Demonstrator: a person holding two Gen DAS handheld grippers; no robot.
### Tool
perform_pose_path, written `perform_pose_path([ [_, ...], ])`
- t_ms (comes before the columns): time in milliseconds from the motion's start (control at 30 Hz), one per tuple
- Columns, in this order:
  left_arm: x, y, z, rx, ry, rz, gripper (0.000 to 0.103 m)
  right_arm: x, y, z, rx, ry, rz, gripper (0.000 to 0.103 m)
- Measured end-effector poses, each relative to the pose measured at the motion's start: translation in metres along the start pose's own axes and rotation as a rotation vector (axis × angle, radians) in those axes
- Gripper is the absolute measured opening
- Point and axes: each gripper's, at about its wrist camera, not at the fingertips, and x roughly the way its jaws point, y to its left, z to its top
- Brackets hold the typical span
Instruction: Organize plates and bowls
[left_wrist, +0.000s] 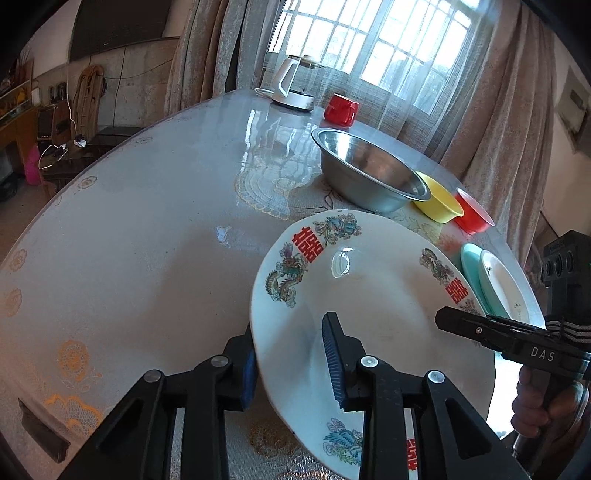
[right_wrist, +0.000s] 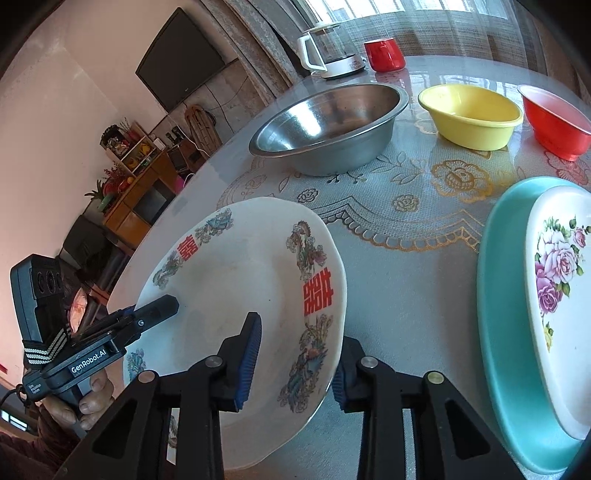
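Observation:
A large white plate (left_wrist: 373, 295) with dragon and red character patterns is held tilted above the table; it also shows in the right wrist view (right_wrist: 236, 280). My left gripper (left_wrist: 291, 365) straddles its left rim, jaws wide on either side. My right gripper (right_wrist: 295, 365) straddles its right rim the same way. Whether the pads press the rim I cannot tell. A steel bowl (right_wrist: 328, 125), a yellow bowl (right_wrist: 472, 114) and a red bowl (right_wrist: 554, 122) stand in a row behind. A floral white plate (right_wrist: 561, 295) lies on a teal plate (right_wrist: 502, 321) at right.
A white kettle (right_wrist: 332, 48) and a red cup (right_wrist: 384, 53) stand at the far side of the round, lace-covered table (left_wrist: 147, 229). Curtains and a window are behind it. A cabinet and a wall TV are off to the left.

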Motion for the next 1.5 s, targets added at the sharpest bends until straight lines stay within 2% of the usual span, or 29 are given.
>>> perform_pose_path([
  [200,-0.003,-0.007,0.006,0.051,-0.028,-0.003,0.031,-0.005,0.010,-0.005,-0.079,-0.020,-0.080,0.034],
  [500,0.000,-0.024,0.008,0.112,-0.058,-0.033,0.032,-0.021,0.011,-0.007,-0.139,-0.061,-0.127,0.034],
  [800,-0.006,-0.052,0.017,0.173,-0.100,-0.069,0.032,-0.047,0.001,-0.008,-0.128,-0.113,-0.154,0.034],
  [967,-0.004,-0.080,0.023,0.211,-0.109,-0.115,0.032,-0.069,-0.017,-0.012,-0.084,-0.149,-0.165,0.034],
  [1500,0.032,-0.190,0.040,0.330,-0.108,-0.230,0.032,-0.146,-0.083,-0.018,0.010,-0.253,-0.327,0.034],
])
